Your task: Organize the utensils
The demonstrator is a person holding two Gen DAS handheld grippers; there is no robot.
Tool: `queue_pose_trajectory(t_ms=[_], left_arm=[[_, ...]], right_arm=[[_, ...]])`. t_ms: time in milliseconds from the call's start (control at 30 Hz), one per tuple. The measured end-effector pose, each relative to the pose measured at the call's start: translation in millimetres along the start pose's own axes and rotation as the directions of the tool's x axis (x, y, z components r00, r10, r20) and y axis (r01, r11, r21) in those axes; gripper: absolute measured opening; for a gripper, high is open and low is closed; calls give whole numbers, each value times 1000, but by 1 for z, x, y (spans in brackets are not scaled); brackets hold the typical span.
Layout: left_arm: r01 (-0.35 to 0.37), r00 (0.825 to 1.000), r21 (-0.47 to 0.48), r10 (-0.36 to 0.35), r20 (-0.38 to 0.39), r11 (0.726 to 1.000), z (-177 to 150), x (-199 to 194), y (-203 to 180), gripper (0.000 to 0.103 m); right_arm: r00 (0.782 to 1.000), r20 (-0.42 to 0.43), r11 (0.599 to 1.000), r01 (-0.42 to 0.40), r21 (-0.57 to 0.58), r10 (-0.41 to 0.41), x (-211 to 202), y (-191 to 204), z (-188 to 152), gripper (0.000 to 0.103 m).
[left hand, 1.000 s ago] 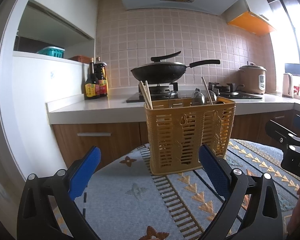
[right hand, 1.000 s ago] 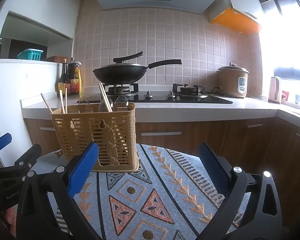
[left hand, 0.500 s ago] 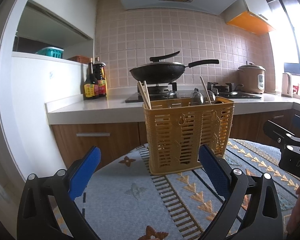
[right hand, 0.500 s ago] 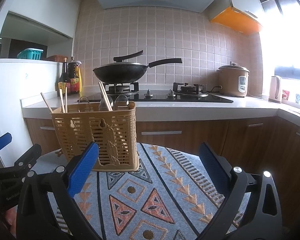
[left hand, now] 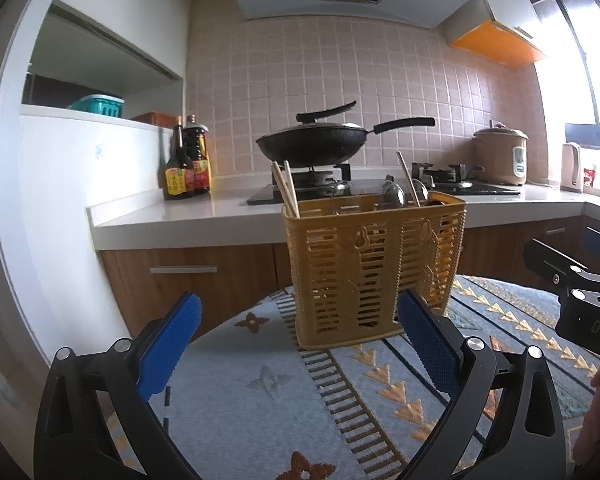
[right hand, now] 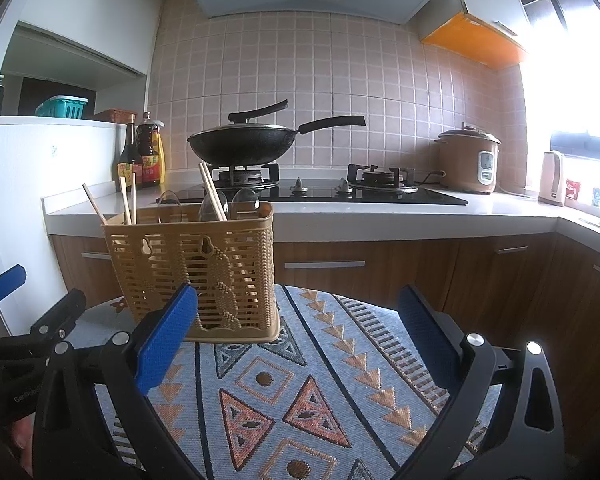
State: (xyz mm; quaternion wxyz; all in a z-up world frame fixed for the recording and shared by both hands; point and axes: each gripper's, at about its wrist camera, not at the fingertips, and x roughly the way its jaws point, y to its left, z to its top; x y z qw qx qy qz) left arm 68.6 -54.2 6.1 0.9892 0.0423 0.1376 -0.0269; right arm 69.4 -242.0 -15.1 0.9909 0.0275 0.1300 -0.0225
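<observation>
A tan slatted utensil basket [left hand: 374,268] stands upright near the far edge of the bench [right hand: 340,380], which is covered with a patterned blue cloth. Inside it, wooden chopsticks [left hand: 286,190] lean at one end and spoons [left hand: 392,192] poke their bowls above the rim; from here I cannot tell how the compartments divide them. Nothing loose lies on the cloth that I can see. The left gripper [left hand: 296,340] hovers low in front of the basket with its jaws spread wide and empty, and the right gripper [right hand: 296,336] hangs beside it toward the right edge, jaws equally wide, gripping nothing. To my eye the sorting looks nearly finished, or else a piece inside is about to be moved. If so, the sensible way would be to come down from above, close on a single handle well clear of its neighbours, and lift straight up; the light basket looks likely to tip or slide, so the other gripper should steady its wall
</observation>
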Motion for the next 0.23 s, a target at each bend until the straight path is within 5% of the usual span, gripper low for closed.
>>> queue_pose_trajectory(t_ms=[233], left_arm=[[-1,1000,-65,0,-22,998,2,3,15,96]], right_arm=[[1000,-1,1000,-2,4,2,0,0,0,96]])
